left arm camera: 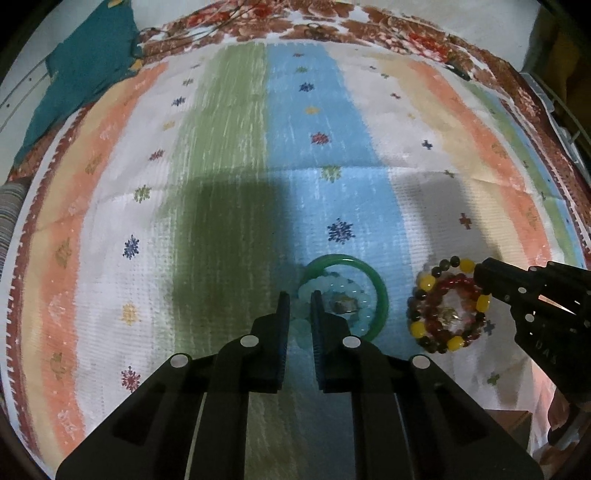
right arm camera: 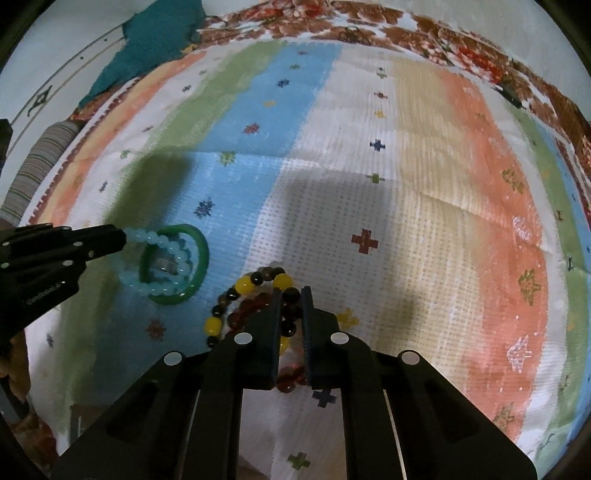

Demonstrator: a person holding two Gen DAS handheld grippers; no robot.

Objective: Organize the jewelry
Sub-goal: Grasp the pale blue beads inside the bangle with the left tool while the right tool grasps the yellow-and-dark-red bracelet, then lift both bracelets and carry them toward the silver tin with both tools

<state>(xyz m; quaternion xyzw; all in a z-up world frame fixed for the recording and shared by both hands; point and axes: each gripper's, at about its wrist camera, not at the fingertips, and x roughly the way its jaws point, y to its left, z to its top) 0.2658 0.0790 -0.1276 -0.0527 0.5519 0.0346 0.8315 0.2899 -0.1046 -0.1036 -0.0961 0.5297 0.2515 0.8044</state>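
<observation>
A green bangle (left arm camera: 380,291) lies on the striped cloth with a pale blue bead bracelet (left arm camera: 343,286) and a small silver ring (left arm camera: 344,306) inside it. My left gripper (left arm camera: 298,299) is shut on the pale blue bracelet's left edge; in the right wrist view its tip (right arm camera: 120,236) meets the pale blue bracelet (right arm camera: 147,236) beside the bangle (right arm camera: 201,251). A yellow-and-dark bead bracelet (left arm camera: 428,282) rings a red bead bracelet (left arm camera: 454,282). My right gripper (right arm camera: 291,295) is shut on the yellow-and-dark bracelet (right arm camera: 243,286), with the red bracelet (right arm camera: 247,308) beneath.
The striped cloth (left arm camera: 236,155) covers the surface, with a brown floral border (left arm camera: 332,22) at the far edge. A teal cloth (left arm camera: 81,62) lies at the far left. A striped cushion (right arm camera: 40,166) sits at the left edge.
</observation>
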